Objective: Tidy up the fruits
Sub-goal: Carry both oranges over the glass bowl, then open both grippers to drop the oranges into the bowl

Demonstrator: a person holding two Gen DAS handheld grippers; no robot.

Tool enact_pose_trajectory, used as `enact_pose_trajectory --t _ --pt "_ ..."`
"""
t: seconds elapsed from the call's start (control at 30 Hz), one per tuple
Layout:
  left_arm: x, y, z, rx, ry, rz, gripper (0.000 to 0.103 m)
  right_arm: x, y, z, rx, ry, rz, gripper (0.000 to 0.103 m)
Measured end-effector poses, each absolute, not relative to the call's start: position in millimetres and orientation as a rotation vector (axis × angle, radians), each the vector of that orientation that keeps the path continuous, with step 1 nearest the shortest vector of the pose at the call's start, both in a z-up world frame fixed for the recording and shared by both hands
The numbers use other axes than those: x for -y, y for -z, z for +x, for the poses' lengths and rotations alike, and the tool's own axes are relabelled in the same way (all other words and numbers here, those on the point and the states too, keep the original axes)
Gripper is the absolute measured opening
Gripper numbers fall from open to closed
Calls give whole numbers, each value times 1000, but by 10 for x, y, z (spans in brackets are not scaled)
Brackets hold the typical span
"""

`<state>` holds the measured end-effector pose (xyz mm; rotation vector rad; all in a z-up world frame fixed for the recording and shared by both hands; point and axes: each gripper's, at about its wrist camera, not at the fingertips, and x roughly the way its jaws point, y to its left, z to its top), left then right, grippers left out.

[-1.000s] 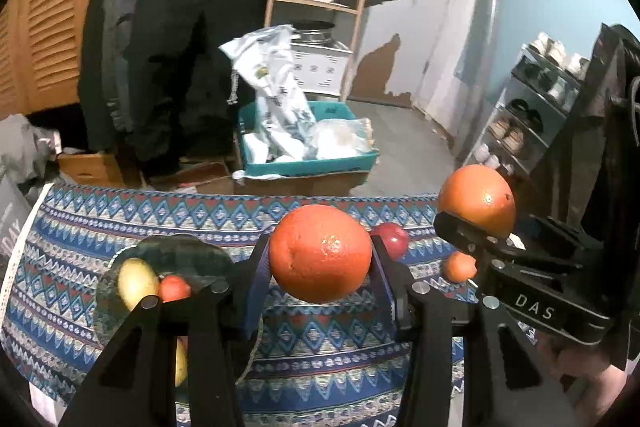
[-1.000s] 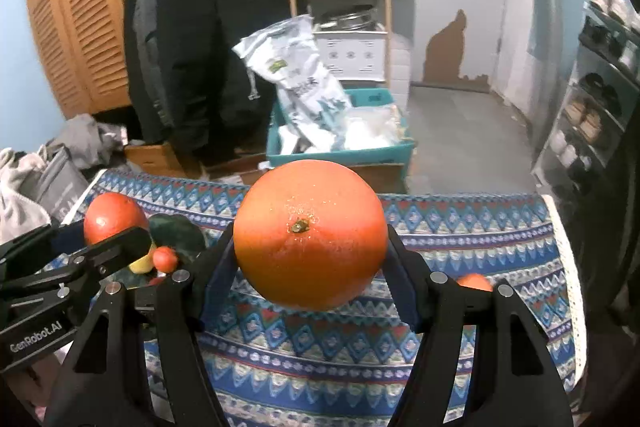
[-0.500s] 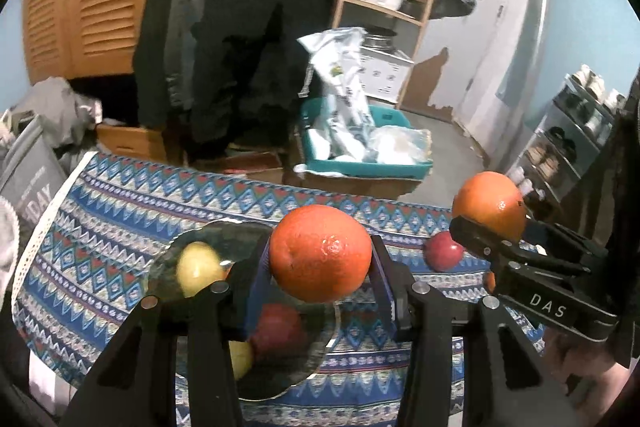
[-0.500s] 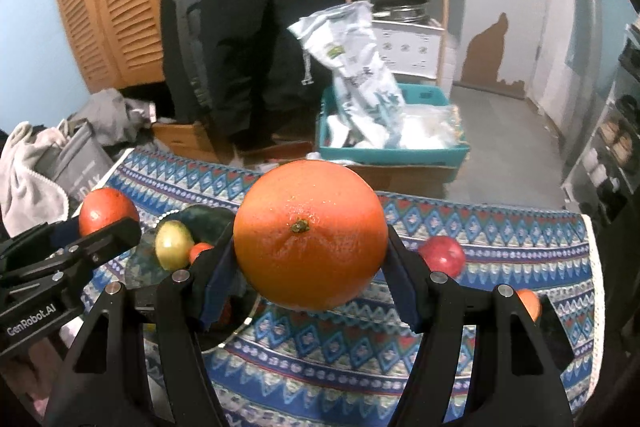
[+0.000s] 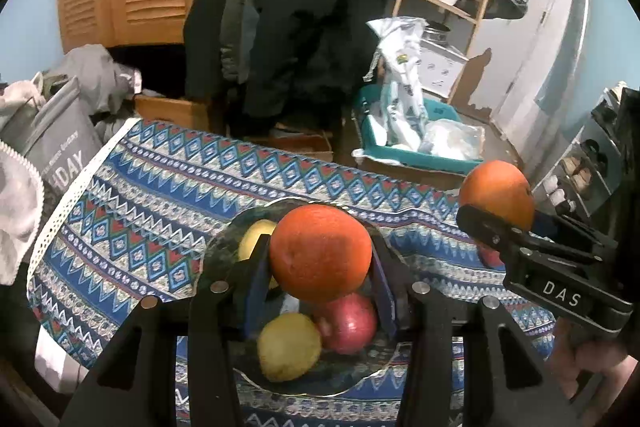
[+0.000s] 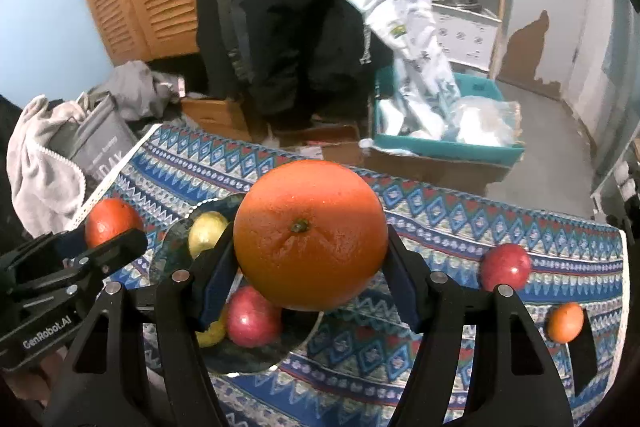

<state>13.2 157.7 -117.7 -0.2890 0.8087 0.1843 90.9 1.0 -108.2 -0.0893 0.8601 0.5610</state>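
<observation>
My left gripper (image 5: pixel 320 259) is shut on an orange (image 5: pixel 320 251) and holds it over a dark green plate (image 5: pixel 224 251). The plate holds two yellow fruits (image 5: pixel 289 346) and a red apple (image 5: pixel 347 323). My right gripper (image 6: pixel 310 239) is shut on a larger orange (image 6: pixel 310 235), above the plate's right side (image 6: pixel 296 343). In the left wrist view the right gripper with its orange (image 5: pixel 498 193) is at the right. A red apple (image 6: pixel 506 267) and a small orange (image 6: pixel 565 322) lie on the cloth at the right.
The table is covered with a blue patterned cloth (image 5: pixel 152 195). Behind it stand a teal crate with bags (image 6: pixel 444 143), cardboard boxes, hanging dark coats and a wooden shelf. A grey bag and towels (image 5: pixel 60 147) sit beyond the left edge.
Both grippers have moved left and forward with their oranges. The plate has come from the left edge to under the left gripper and close under the right one.
</observation>
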Motion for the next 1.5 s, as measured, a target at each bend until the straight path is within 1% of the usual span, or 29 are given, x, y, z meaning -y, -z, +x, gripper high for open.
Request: enact_pose_trajectory --t 0.3,0.6,0.83,1.13,1.33,1.4,1.47,1.5 --pt "-1810 1521 158 -889 -232 -314 48 -302 1352 989 -925 -589 -113 68" --pt "-1934 1899 243 -980 -265 -354 48 -547 1789 1088 -1011 -598 -165 68" --pt "-1975 2090 274 -1027 -286 -356 48 -631 2102 1171 -1074 -603 -188 68" --pt "-2008 2337 358 -1101 -296 -371 48 -636 2291 1232 -1134 -598 -184 68" --pt "-1993 2401 382 -1125 -301 -369 49 -620 2380 1241 -1161 -585 -184 69" --pt "-1990 2362 372 -1109 -304 -364 55 -623 2393 1238 -1167 -586 -186 69" --pt "-1989 2330 360 -1099 -313 -359 69 -628 2408 1233 -1173 -588 -192 69" --pt "-1997 2322 360 -1094 -314 -360 70 -630 2416 1230 -1176 -586 -195 69"
